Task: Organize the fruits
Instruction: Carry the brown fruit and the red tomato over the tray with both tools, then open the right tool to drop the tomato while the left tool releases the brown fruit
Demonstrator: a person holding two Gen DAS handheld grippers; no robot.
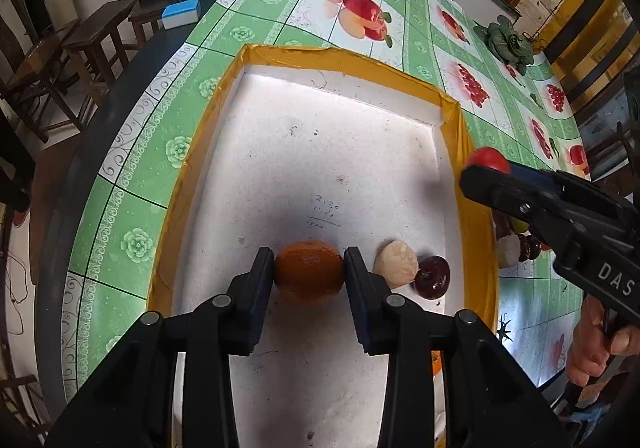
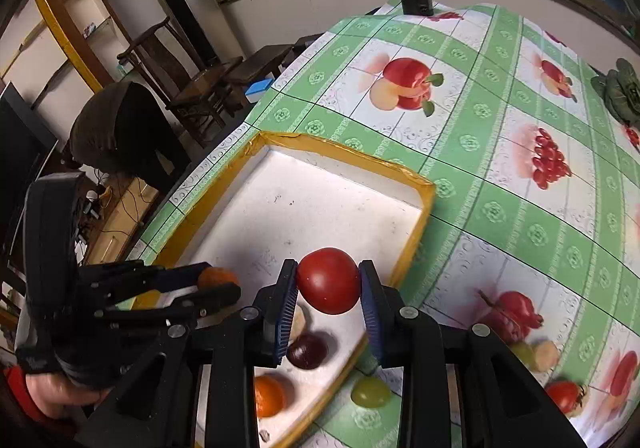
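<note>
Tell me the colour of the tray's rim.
Yellow-orange tape on the tray rim, around a white inside; clearest in the left wrist view.

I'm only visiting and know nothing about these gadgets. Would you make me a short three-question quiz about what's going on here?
1. True or false: the left hand-held gripper holds an orange fruit.
2. What does the right hand-held gripper hold: A) green grape, B) red tomato, C) banana?
3. Fill in: the dark red fruit lies inside the white ____ with the yellow rim.

Key: 1 true; 2 B; 3 tray.
</note>
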